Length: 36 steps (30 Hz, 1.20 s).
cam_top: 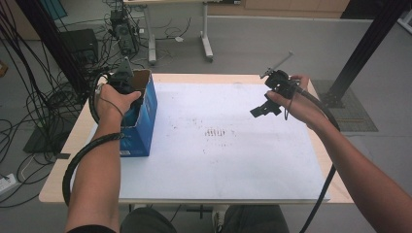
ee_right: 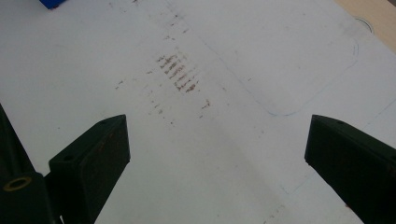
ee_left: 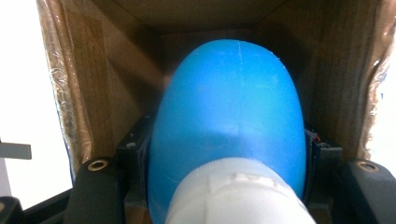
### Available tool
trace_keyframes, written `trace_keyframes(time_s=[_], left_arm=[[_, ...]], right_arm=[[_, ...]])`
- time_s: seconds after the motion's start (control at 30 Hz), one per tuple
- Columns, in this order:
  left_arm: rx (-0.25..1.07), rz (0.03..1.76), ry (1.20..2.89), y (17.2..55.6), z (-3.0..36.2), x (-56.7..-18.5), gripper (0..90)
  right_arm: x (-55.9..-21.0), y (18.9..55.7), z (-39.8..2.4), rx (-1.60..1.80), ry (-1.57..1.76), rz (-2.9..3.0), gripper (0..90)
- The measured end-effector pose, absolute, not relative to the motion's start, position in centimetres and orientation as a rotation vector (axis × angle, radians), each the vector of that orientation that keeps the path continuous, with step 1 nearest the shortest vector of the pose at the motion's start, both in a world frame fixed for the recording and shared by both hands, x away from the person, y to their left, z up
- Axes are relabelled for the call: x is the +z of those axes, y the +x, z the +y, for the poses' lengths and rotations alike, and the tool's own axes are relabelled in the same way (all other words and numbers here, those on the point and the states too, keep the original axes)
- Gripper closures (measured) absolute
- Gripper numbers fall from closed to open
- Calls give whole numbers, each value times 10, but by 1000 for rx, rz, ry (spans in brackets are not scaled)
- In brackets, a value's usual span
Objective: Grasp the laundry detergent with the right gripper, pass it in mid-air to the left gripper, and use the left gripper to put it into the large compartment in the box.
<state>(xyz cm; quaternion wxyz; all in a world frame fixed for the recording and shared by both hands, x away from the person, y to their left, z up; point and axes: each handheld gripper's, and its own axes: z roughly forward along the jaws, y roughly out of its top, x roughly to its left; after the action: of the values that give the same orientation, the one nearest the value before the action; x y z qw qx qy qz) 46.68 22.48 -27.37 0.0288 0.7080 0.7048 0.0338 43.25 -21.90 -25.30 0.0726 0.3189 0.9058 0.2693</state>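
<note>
Inside the blue cardboard box, at the left end of the tabletop, the left gripper reached down through the open top, clamped on a blue bottle with a white cap. In the left gripper view the bottle's long axis ran straight away from the camera, cap nearest, rounded blue base pointing deeper into the box. Its flanks sat pressed between the two black jaws at either side.

Brown box walls stood close on both sides of the bottle, and the dark far end of the box lay just beyond its base. Judged: little sideways room; any move, further in or back out, would have to follow the bottle's own axis, through the open top of the box. Tilting risked catching a wall or the taped rim.

Well right of the box, the right gripper hung above the tabletop near its far right edge, jaws spread wide with nothing between them. Its own view looked down on bare white sheet with a patch of brown scuff marks; a blue corner of the box showed far off.

Left hand was the one at the box; right hand was well apart from it, with open white sheet between.
</note>
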Motion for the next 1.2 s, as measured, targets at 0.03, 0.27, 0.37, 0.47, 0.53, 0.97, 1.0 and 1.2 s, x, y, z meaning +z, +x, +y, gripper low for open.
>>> trace_keyframes(time_s=[0.03, 0.27, 0.37, 0.47, 0.53, 0.97, 1.0, 1.2], left_arm=[[103, 2173, 2185, 467, 225, -274, 359], [107, 2174, 2187, 466, 226, -274, 317], [114, 2170, 2194, 465, 226, -272, 309], [122, 2164, 2195, 464, 227, -268, 304], [126, 2161, 2194, 463, 227, -265, 297], [169, 2132, 2223, 458, 223, -247, 281], [173, 2126, 2224, 457, 222, -244, 278], [168, 2126, 2235, 453, 221, -236, 263]], right_arm=[[-253, 433, -219, 809, 958, 2722, 67], [-253, 432, -219, 813, 959, 2720, 67], [-253, 433, -218, 812, 955, 2722, 67], [-253, 433, -216, 816, 948, 2723, 67], [-253, 433, -215, 817, 945, 2724, 67], [-249, 432, -212, 828, 928, 2719, 67], [-249, 432, -212, 830, 928, 2717, 67], [-248, 431, -212, 840, 931, 2715, 67]])
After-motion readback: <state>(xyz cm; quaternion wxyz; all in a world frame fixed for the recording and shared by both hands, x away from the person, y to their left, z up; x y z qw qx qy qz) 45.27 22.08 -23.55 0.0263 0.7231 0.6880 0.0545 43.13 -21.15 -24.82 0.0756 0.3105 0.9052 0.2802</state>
